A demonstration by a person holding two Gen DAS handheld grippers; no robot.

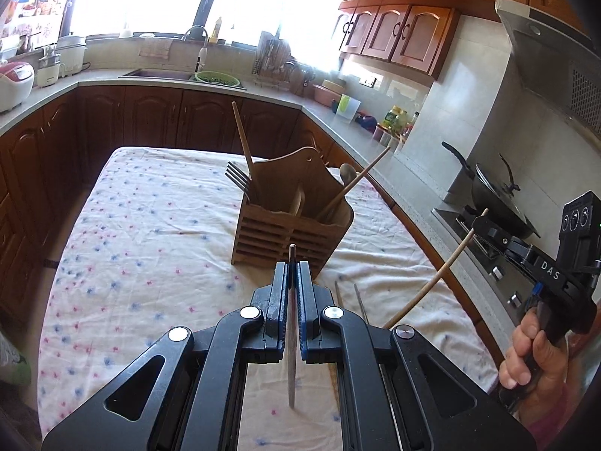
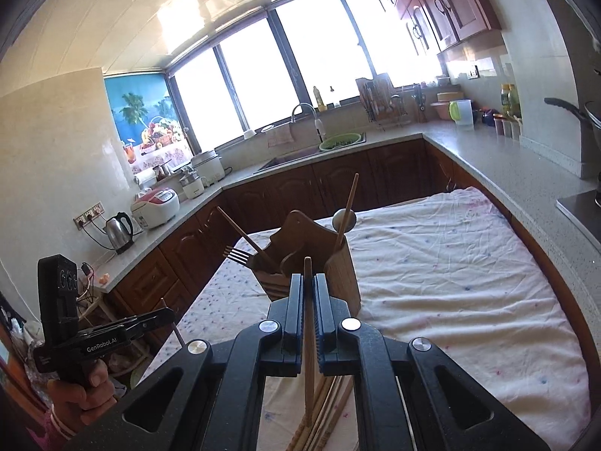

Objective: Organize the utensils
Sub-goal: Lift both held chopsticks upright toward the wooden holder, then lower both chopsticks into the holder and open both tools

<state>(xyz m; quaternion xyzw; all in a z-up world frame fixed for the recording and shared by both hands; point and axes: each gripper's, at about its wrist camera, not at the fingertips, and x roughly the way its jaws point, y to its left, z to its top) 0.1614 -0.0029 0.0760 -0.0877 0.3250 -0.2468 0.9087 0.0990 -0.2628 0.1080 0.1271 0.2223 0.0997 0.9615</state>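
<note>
Kitchen table under a flowered cloth (image 1: 142, 225), a slatted wooden holder (image 1: 289, 218) standing ahead of both sets of jaws.

The left gripper (image 1: 293, 274) pinches a thin grey metal stick (image 1: 292, 338), its long axis running between the jaws, tip poking forward toward the holder. The right gripper (image 2: 308, 285) pinches a wooden chopstick (image 2: 308, 338) the same way. Only the right view shows more chopsticks (image 2: 330, 413) lying beneath its jaws.

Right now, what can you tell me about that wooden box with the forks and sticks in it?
The wooden utensil holder looks like light brown wood, with slatted lower walls, a tall curved back panel and inner dividers. It stands upright on the flowered tablecloth. Metal forks and a chopstick poke out of one side, a spoon and another chopstick out of the other. No gripper touches it.
</note>
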